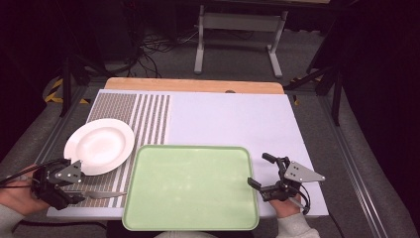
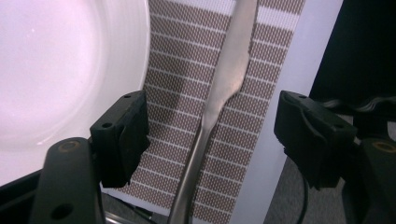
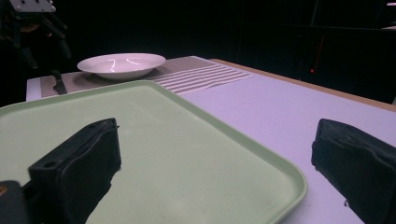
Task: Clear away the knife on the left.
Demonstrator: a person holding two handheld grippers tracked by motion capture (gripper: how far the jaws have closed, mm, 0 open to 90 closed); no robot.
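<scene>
1. In the high view, the left hand-held gripper (image 1: pixel 74 196) sits at the near left corner of the tabletop (image 1: pixel 228 119), held by the person's left hand (image 1: pixel 17 198).
2. Its jaws stand apart, one on each side of a metal knife (image 1: pixel 101 195); in the left gripper view neither pad touches the knife (image 2: pixel 219 98).
3. The knife lies flat on the striped placemat (image 1: pixel 148 116), just beside the near rim of the white plate (image 1: pixel 99 146) without touching it.
4. In the high view the knife's long axis runs along the near edge of the tabletop: the handle end is between the jaws and the blade tip points right, toward the green tray (image 1: pixel 190 186).
5. In the left gripper view the same axis runs away from the camera, blade farthest off, with the plate (image 2: pixel 60 70) to the left.
6. The right hand-held gripper (image 1: pixel 258 171) hovers at the tray's right edge with its jaws wide apart and nothing between them.
7. In the right gripper view the tray (image 3: pixel 196 140) lies nearest, with the plate (image 3: pixel 121 64) on the placemat (image 3: pixel 205 74) beyond it.
</scene>
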